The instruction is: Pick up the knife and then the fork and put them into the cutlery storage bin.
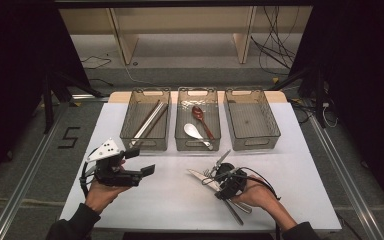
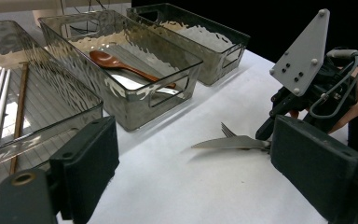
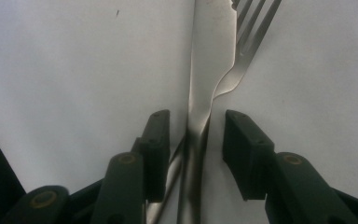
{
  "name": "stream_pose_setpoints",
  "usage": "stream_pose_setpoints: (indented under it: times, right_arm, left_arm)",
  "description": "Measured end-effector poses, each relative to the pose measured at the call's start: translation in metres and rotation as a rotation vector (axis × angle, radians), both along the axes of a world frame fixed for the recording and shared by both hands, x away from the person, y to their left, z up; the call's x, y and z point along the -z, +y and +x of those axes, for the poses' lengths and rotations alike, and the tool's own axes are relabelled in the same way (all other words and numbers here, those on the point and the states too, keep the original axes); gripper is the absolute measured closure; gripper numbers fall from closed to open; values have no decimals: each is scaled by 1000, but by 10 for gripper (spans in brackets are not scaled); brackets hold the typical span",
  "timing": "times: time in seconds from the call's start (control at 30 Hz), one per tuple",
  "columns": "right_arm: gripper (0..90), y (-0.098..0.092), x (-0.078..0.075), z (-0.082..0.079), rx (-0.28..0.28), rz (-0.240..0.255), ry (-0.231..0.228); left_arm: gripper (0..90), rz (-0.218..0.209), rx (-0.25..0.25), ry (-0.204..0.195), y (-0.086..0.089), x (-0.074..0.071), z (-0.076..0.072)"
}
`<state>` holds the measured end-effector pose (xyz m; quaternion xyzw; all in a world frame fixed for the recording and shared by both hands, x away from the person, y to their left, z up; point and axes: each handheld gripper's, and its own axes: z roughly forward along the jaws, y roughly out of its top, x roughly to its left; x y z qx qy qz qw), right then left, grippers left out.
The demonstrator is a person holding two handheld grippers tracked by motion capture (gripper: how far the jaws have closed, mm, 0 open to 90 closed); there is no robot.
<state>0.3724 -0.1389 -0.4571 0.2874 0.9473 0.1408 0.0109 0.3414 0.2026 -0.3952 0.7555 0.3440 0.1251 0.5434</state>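
My left gripper [image 1: 147, 170] is black with a grey three-cornered plate on top, dotted with small screws. My right gripper [image 3: 193, 135] has black blocky jaws with brass-coloured pivot pins, and black and grey cables looping off its body. Both my sleeves are dark.

Three bins [image 1: 252, 145] stand side by side behind the knife [image 1: 200, 176] and fork [image 1: 219, 162], which lie crossed on the table [image 1: 170, 195].
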Motion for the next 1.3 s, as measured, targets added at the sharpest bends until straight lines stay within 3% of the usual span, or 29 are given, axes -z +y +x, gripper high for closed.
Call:
stream_pose_setpoints:
  times: [0.23, 0.57, 1.0, 1.3]
  right_arm:
    - [650, -1, 0, 2, -2, -4, -1]
    - [766, 2, 1, 2, -21, 5, 6]
    - [804, 4, -2, 1, -14, -1, 4]
    - [808, 2, -4, 1, -43, 7, -8]
  left_arm:
    - [145, 3, 4, 0, -1, 0, 0]
    - [145, 5, 0, -5, 0, 0, -2]
    - [145, 10, 4, -8, 0, 0, -3]
    - [145, 5, 1, -11, 0, -1, -3]
